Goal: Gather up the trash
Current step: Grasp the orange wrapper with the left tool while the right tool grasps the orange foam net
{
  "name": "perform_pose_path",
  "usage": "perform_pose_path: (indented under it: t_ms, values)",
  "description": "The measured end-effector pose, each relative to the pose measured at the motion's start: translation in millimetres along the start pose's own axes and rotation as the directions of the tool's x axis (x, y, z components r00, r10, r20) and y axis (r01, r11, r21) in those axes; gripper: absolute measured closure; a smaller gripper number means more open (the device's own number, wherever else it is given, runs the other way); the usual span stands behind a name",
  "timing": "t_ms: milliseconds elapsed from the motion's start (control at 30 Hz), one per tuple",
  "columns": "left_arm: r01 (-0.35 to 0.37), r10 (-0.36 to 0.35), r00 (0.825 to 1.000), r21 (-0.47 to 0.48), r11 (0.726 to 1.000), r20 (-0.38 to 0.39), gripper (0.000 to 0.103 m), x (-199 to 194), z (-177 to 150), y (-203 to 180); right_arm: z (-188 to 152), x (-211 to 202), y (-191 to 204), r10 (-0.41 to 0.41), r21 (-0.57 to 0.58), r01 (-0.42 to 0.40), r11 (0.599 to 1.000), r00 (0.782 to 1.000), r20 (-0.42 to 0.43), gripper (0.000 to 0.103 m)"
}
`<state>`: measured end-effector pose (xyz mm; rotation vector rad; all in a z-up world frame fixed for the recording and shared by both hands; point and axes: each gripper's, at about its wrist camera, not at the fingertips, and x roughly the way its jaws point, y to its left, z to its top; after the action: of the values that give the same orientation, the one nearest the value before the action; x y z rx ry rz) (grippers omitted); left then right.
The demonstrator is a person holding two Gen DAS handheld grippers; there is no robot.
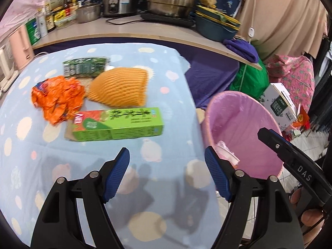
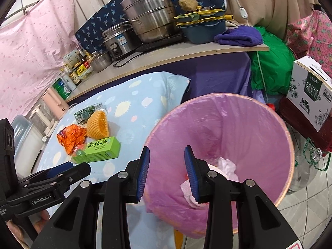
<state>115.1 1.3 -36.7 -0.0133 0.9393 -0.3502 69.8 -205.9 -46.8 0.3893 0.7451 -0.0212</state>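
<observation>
Left gripper (image 1: 167, 159): matte black plastic linkage arms with round silver pivot screws and ribbed blue finger pads (image 1: 116, 173). Right gripper (image 2: 167, 165): identical build, white "DAS" lettering along its side.

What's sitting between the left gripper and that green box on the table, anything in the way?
Nothing visible. The left gripper is open and empty, with only bare dotted cloth between it and the green box. The orange wrapper and yellow foam net lie behind the box.

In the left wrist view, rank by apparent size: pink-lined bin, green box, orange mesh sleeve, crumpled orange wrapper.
1. Pink-lined bin, though it sits nearer the camera.
2. Green box.
3. Orange mesh sleeve.
4. Crumpled orange wrapper.
Box and sleeve look close; unsure.
</observation>
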Motion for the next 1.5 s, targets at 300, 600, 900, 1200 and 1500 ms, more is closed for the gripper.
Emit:
perform_pose_path:
  t_ms: [300,600,900,1200,1500]
  values:
    - [-0.069,0.071,0.997,-0.129,0.989,0.013,0.028,-14,-3,76,-1,27,60,0.055,-0.089,-0.059,0.994,0.997,-0.051,0.067]
    - [-0.123,0.132,0.991,-0.250,0.960,0.020,0.025,-12,13,148,3,59,113,0.097,-0.150,-0.109,0.983,0.992,-0.085,0.053]
    - [-0.143,0.159,0.987,-0.278,0.950,0.035,0.025,8,42,182,11,94,145,0.105,-0.181,-0.126,0.975,0.987,-0.119,0.053]
    - [-0.147,0.161,0.987,-0.309,0.940,0.021,0.025,26,49,204,29,127,154,0.099,-0.185,-0.120,0.975,0.988,-0.120,0.052]
    - [-0.100,0.111,0.994,-0.280,0.955,0.023,0.025,46,61,192,43,158,157,0.091,-0.182,-0.113,0.977,0.988,-0.125,0.051]
